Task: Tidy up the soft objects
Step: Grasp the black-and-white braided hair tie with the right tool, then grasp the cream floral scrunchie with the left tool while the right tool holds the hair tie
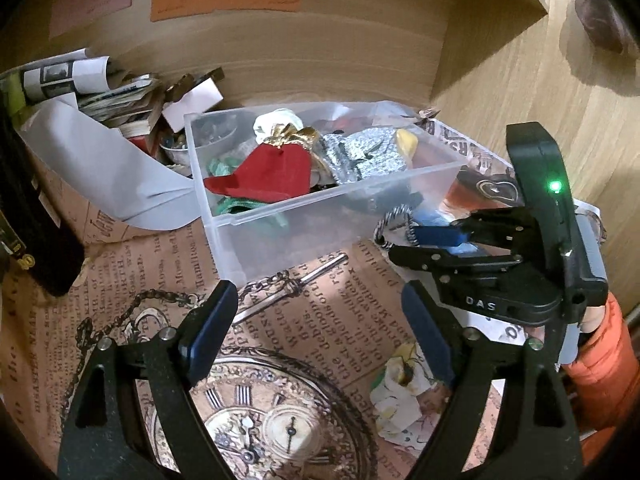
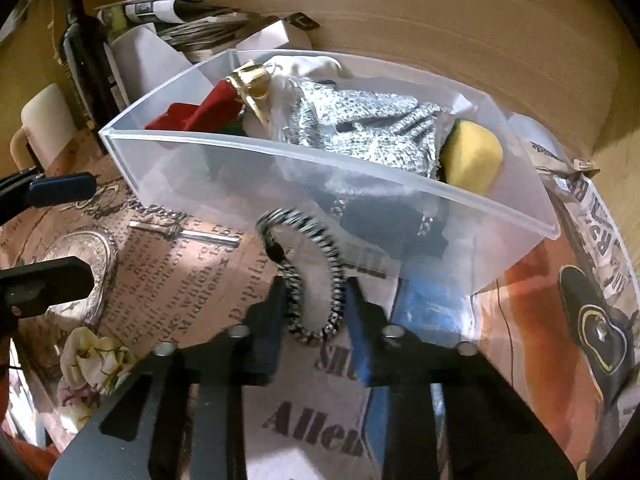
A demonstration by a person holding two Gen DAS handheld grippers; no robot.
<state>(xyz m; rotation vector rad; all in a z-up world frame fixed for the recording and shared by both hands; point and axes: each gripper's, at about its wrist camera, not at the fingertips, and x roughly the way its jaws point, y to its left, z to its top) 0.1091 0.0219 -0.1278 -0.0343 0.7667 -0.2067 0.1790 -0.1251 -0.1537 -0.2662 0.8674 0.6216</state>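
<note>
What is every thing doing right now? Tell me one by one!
Right gripper: shut on the hair tie.
Hair tie: black-and-white loop, held up outside the box's near wall.
Left gripper: open, holding nothing.
Clear box: upright, no lid, partly filled.
Red cloth: lying in the box.
Silver fabric: crumpled in the box.
Yellow sponge: in the box's right end.
Floral cloth: bunched on the table.

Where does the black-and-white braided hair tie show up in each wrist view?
Left wrist: hair tie right of centre, held by the right tool, just off the clear bin.
Right wrist: hair tie centre, between the tool's pads, below the bin's near wall.
Shared landmark: yellow sponge in the bin.
</note>
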